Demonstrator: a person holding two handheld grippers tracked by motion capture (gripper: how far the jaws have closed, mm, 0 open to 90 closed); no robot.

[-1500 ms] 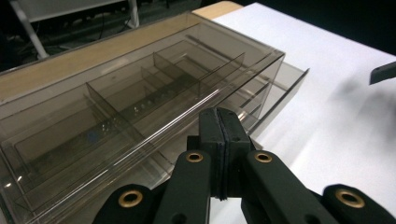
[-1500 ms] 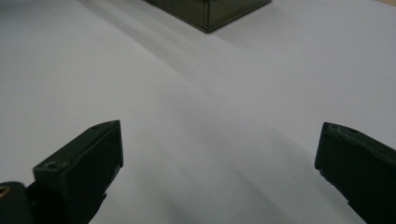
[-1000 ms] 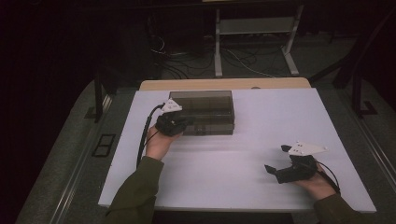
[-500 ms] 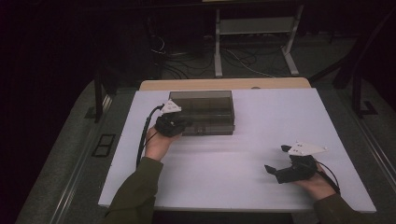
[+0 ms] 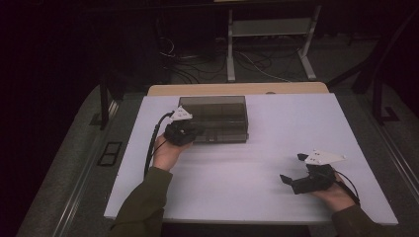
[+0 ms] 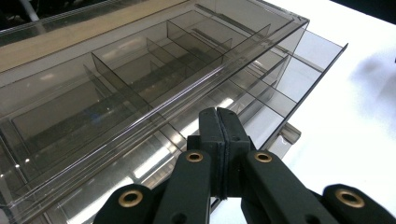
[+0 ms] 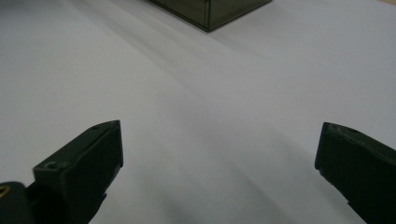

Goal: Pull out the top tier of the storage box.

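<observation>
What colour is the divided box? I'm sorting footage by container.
Smoky transparent grey-brown; the box shows best in the left gripper view.

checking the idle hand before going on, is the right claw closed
No, in the right gripper view the right claw has its two black jaws standing wide apart, with only bare white table between them.

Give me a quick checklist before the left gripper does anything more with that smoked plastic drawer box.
1. Left gripper at the box: ok, it sits at the front left of it.
2. Left jaws closed: ok, pressed together.
3. Drawer gripped: cannot tell, the tips lie over its front edge with nothing seen between them.
4. Drawer open: ok, it sticks out partway.
5. Compartments empty: ok, nothing seen inside.
6. Right gripper out of the way: ok, open and held off to the right above the table.
</observation>
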